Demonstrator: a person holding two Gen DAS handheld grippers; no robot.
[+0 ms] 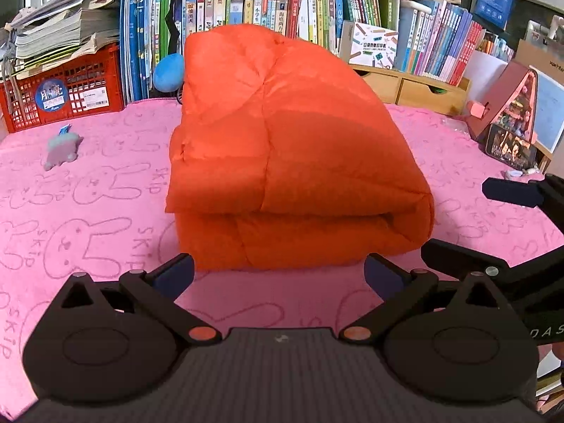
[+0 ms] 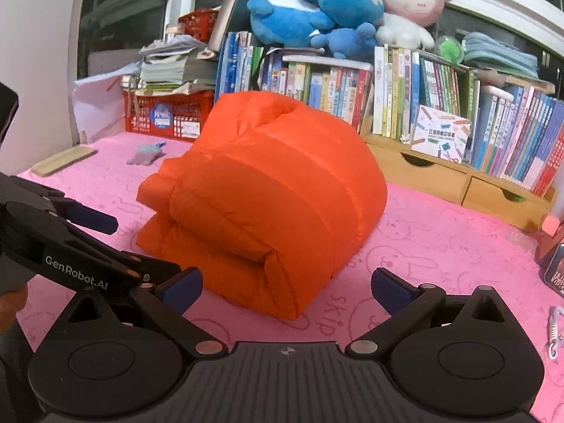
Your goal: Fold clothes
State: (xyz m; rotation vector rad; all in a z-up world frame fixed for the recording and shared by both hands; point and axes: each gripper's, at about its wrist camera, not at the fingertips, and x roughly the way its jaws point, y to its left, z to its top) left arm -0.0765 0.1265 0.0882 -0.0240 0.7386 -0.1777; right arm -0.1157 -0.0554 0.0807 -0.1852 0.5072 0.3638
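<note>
Both grippers hang empty with their jaws spread wide: the left gripper (image 1: 278, 275) sits low over the pink cloth (image 1: 88, 218) just short of the near edge of the orange puffer jacket (image 1: 282, 148), and the right gripper (image 2: 287, 287) hovers likewise beside the bundle's near corner, neither one touching it; the jacket lies folded into a thick, puffy bundle in the middle of the cloth, its quilted panels bulging, a rolled fold running along the near side with a lower layer showing beneath it; from the left wrist view it looks squarish and tall, whereas the right wrist view shows its stepped layers at one end; only the right wrist view takes in the plush toys (image 2: 338, 10) piled on top of the books (image 2: 405, 88); both views catch a red crate (image 1: 67, 91) and a small grey toy (image 1: 61, 149) on the cloth, well apart from the jacket.
</note>
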